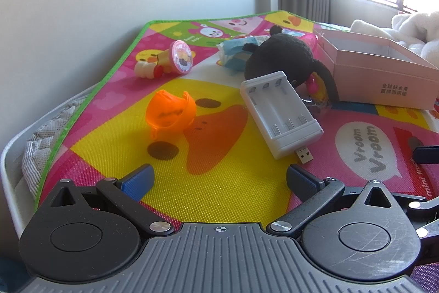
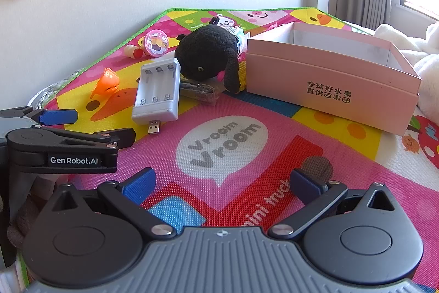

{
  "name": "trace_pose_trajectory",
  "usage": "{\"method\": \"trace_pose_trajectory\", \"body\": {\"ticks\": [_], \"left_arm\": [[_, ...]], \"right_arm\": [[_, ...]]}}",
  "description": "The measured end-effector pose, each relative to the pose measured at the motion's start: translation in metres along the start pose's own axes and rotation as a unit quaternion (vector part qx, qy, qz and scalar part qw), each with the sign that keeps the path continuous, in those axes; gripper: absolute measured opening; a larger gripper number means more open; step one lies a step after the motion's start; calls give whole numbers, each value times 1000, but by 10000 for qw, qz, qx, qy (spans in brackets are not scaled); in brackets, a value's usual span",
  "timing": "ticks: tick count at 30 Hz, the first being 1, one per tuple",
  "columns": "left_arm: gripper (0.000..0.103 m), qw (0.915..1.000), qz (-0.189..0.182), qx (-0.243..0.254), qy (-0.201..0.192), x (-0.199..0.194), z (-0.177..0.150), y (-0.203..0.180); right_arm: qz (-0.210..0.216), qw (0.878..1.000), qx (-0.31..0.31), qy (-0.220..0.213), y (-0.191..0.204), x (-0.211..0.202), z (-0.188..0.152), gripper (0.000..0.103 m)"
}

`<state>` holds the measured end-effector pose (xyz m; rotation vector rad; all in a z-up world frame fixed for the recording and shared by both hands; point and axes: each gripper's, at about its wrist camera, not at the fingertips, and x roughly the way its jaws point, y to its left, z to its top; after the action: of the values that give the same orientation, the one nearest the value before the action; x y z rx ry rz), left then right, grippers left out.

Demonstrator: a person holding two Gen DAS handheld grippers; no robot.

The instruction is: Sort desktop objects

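Toys lie on a colourful play mat. In the left wrist view my left gripper is open and holds nothing. Beyond it sit an orange plastic toy and a white battery charger with its USB plug toward me. A black plush rests behind the charger. In the right wrist view my right gripper hangs open over the "Vroom" print, nothing between its fingers. The charger, plush and orange toy lie ahead to its left. The left gripper shows there, open, near the charger's plug.
An open pink cardboard box stands at the right on the mat. A pink round toy and a dark wrapped packet lie near the plush. White plush fabric sits beyond the box. The wall bounds the mat's far left edge.
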<state>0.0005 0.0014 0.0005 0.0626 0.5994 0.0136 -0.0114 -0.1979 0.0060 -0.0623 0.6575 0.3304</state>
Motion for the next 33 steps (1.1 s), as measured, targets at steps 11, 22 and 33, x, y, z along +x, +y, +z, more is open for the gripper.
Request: {"method": "trace_pose_trajectory", "body": {"ticks": [11, 22, 33], "left_arm": [[103, 10000, 9, 24, -6, -1, 0, -1], [103, 10000, 8, 23, -7, -1, 0, -1], [103, 10000, 7, 24, -1, -1, 0, -1]], "right_arm": [[12, 10000, 18, 4, -1, 0, 0, 103], [19, 10000, 27, 1, 0, 0, 0, 103], [-24, 10000, -17, 54, 1, 1, 1, 103]]}}
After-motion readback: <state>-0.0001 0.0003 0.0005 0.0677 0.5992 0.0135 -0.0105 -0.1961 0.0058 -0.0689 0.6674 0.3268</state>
